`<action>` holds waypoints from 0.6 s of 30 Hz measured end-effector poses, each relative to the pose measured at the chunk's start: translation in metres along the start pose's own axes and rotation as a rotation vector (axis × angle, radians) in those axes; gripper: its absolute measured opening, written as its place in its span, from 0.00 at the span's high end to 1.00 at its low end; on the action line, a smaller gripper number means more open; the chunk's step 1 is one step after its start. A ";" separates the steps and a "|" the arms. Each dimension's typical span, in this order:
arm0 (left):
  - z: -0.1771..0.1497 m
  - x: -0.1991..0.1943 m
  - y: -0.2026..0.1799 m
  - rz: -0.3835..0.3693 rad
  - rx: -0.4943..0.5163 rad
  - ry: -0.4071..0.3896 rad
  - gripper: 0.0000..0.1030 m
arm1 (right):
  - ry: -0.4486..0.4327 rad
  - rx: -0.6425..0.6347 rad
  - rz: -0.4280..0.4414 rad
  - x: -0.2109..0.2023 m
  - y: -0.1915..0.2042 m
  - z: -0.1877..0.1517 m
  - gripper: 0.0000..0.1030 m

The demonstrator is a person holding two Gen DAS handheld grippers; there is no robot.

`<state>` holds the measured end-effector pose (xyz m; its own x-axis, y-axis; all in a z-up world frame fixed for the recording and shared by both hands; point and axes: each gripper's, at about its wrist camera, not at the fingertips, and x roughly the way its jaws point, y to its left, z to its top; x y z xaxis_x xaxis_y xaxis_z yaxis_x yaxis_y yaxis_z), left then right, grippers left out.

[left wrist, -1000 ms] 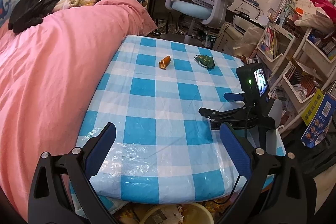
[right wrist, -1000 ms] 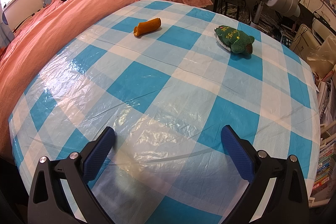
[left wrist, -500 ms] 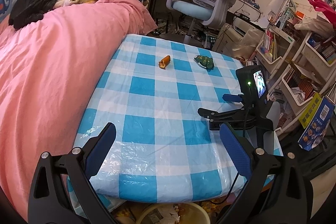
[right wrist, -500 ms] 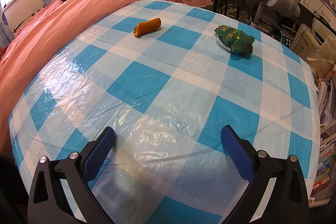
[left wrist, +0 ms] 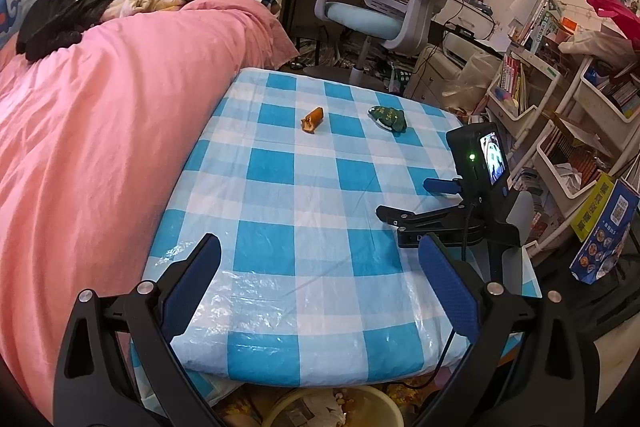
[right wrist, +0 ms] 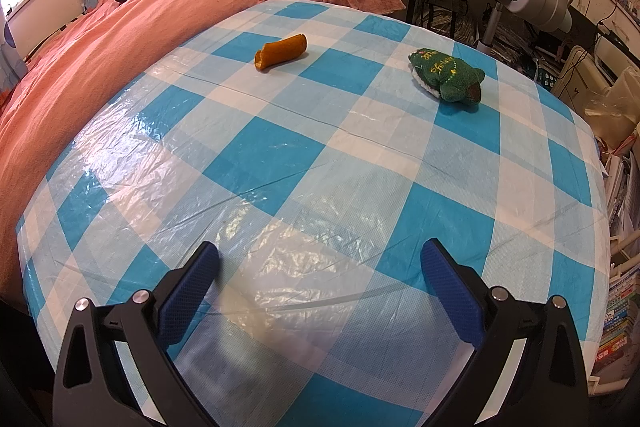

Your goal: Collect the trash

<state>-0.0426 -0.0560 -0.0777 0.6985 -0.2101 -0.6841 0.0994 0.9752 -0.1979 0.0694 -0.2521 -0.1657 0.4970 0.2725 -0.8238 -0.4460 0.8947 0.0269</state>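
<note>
While both grippers hang wide apart and empty, nothing is picked up yet. Left gripper (left wrist: pixel 318 283) has pulled back and up a bit over the last second: more of the near table edge shows now, and the bin (left wrist: pixel 340 409) under it is more exposed, yellowish rim, paper scraps inside. Right gripper (right wrist: pixel 318 283) has not moved at all across the frames; it sits low over the near part of the table (right wrist: pixel 360 167), jaws spread, holding nothing. In the left view it appears at the right edge (left wrist: pixel 416 203), pointing left over the cloth.

Trash: orange piece (right wrist: pixel 281 51) lies far left of centre on the checked cloth, one end ragged. Green plush (right wrist: pixel 446 75) lies far right, well apart from it; trash or not, cannot tell. Both are well ahead of either gripper, untouched, same spots as before.

Meaning for the task: likely still at the start, no item collected. The left retreat does not bring it nearer any item; it may just be framing the bin. Next move probably a reach forward to the orange piece, by whichever gripper, then a carry back to the bin below the near edge.
</note>
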 end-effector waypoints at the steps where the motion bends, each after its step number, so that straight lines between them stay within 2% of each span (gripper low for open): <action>1: 0.000 0.000 -0.001 0.000 0.001 0.000 0.07 | 0.000 0.000 0.000 0.000 0.000 0.000 0.06; 18: 0.001 -0.004 -0.001 -0.011 -0.011 -0.003 0.07 | 0.000 0.000 0.000 0.000 0.000 0.000 0.06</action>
<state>-0.0449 -0.0564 -0.0744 0.6997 -0.2206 -0.6795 0.0993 0.9719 -0.2133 0.0694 -0.2520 -0.1657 0.4970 0.2725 -0.8238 -0.4460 0.8947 0.0268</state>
